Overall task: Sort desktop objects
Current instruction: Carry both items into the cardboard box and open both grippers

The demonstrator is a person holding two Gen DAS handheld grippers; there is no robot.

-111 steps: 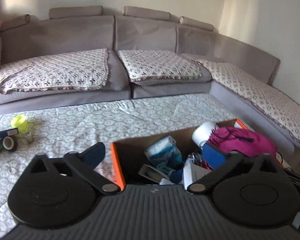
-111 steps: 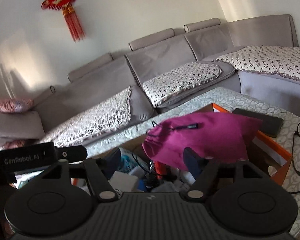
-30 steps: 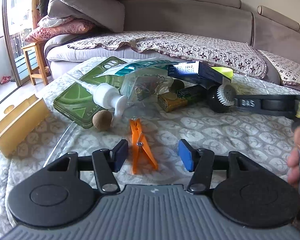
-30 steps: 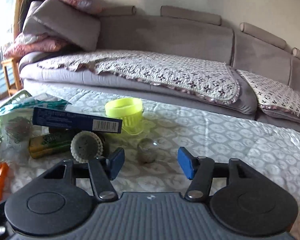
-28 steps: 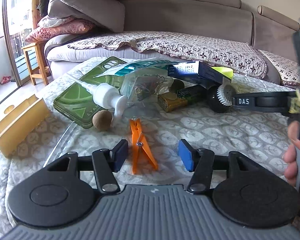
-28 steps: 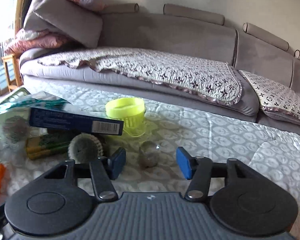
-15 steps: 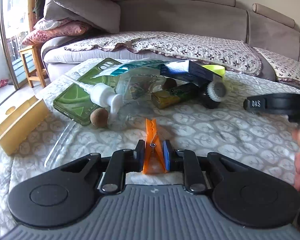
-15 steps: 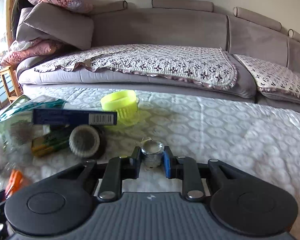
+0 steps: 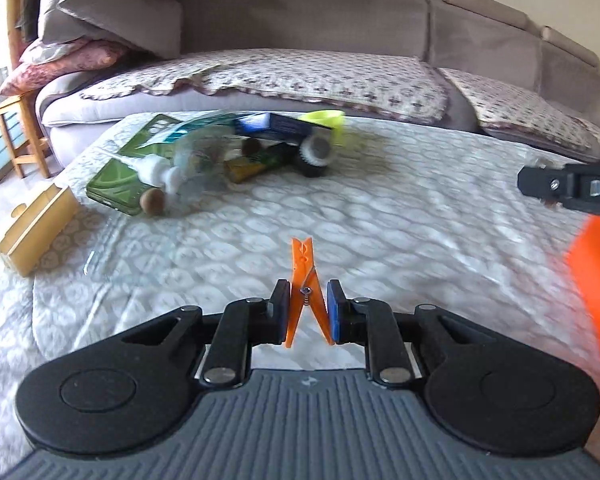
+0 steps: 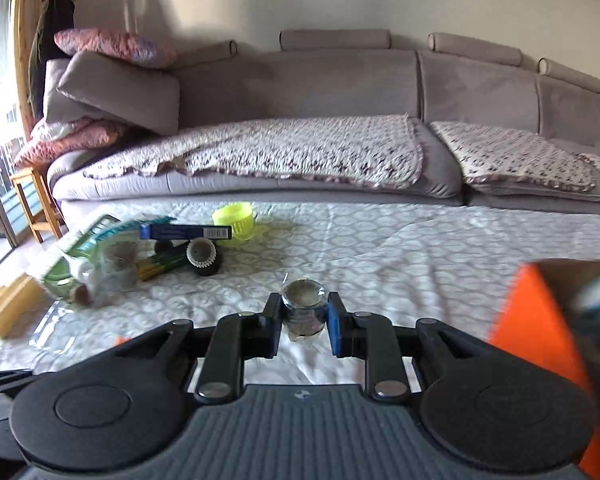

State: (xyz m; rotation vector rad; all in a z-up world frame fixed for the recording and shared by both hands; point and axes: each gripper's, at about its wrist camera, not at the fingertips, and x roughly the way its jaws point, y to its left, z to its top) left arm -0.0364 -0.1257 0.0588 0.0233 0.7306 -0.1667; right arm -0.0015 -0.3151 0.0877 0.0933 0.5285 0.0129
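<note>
Two handheld grippers, each clamped on a small item above a quilted table.

The left gripper [image 9: 308,312] has its blue pads pressed against an orange clothespin [image 9: 305,292], which points away from the camera, lifted clear of the patterned table cover [image 9: 380,216]. The right gripper [image 10: 304,320] is closed on a small clear jar [image 10: 303,314], upright between its pads. At the far left of the table lies a blurred heap: a blue box [image 10: 186,233], a lime-green cup [image 10: 236,221], a round brush [image 10: 204,258] and what may be a green tray [image 9: 120,184]. An orange-edged cardboard box [image 10: 540,320] sits at the right edge. A grey sofa [image 10: 340,92] stands behind.
</note>
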